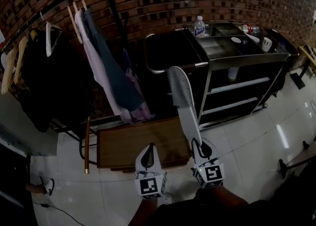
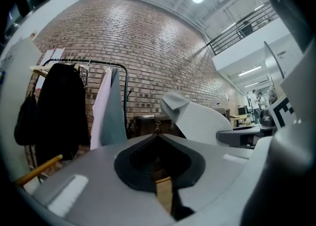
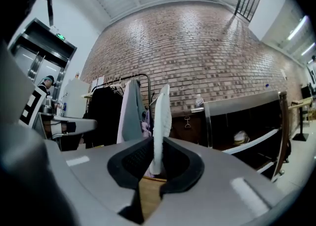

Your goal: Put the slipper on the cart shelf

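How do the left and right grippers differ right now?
Load: the right gripper is clamped on one end of the grey slipper, which sticks out ahead of it. The left gripper holds nothing.
Jaws: the right gripper's jaws are parted by the slipper's thickness, while the left gripper's meet at the tips.
Shared: both point forward, side by side, each with a marker cube at its back.

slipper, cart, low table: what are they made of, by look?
Slipper: thin pale fabric or foam, matte, fine dotted texture.
Cart: likely metal, dark panels, bright glinting rails and top rim.
Low table: wood or veneer, brown, slight sheen.
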Demonstrator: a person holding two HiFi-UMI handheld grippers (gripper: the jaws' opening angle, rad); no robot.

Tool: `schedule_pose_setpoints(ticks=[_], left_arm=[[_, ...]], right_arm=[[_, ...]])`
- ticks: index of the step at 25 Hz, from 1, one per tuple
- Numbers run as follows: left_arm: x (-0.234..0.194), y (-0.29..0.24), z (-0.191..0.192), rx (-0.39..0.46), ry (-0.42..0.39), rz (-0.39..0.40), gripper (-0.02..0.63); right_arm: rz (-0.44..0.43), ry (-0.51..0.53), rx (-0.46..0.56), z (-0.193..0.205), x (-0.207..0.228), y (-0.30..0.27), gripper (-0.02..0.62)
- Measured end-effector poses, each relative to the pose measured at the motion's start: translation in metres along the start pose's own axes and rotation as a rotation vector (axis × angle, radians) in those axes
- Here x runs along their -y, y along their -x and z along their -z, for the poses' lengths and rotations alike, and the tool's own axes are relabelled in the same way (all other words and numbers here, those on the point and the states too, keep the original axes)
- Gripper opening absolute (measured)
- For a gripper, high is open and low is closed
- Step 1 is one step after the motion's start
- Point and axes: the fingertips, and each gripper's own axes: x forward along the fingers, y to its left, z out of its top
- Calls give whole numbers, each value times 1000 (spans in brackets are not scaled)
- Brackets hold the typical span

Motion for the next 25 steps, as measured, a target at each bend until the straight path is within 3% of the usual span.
schedule_pose_setpoints(ticks=[7,19,25], left_arm=[[37,-23,18,-36,15,30,15],[139,-76,29,-70,20,149,15],[173,-105,31,-84,19,140,15]], right_arm=[[30,6,-78,27,37,20,46],[204,5,-207,68,163,65,44],[208,17,-258,77,209,67,44]])
